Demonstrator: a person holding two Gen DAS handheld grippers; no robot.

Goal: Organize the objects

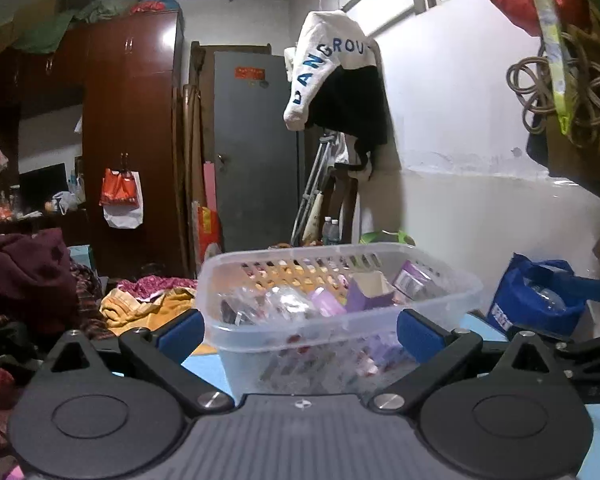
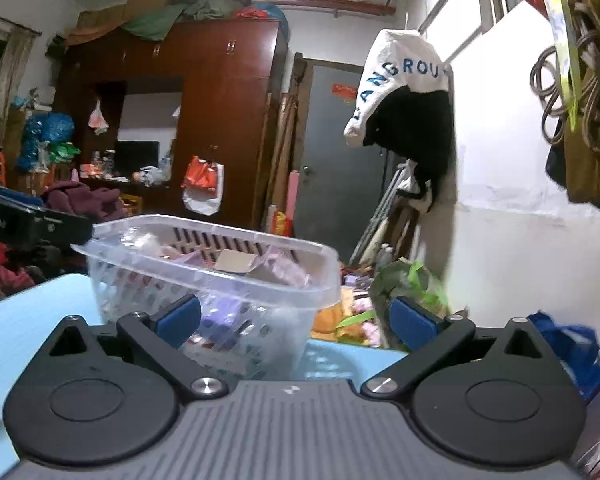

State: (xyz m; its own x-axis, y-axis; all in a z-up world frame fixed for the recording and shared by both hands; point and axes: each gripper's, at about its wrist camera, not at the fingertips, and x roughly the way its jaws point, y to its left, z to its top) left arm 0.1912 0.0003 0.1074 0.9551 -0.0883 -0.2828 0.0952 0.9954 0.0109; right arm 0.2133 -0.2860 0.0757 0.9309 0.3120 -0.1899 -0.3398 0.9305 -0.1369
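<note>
Clear basket [image 1: 340, 280] between left tool [image 1: 300, 330] fingers

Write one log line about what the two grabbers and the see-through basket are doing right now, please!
left gripper: open, empty | right gripper: open, empty | basket: on blue table, holds small packets

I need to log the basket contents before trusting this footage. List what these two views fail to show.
- Basket contents: in both views, the cloudy perforated walls and blur leave only purple packets and an open carton recognisable.
- Blue bag: left view shows only its top; right view smears it.
- Table: each gripper body covers the near part.
- Left gripper and right gripper: open, but whether the fingers touch the basket is unclear.
</note>
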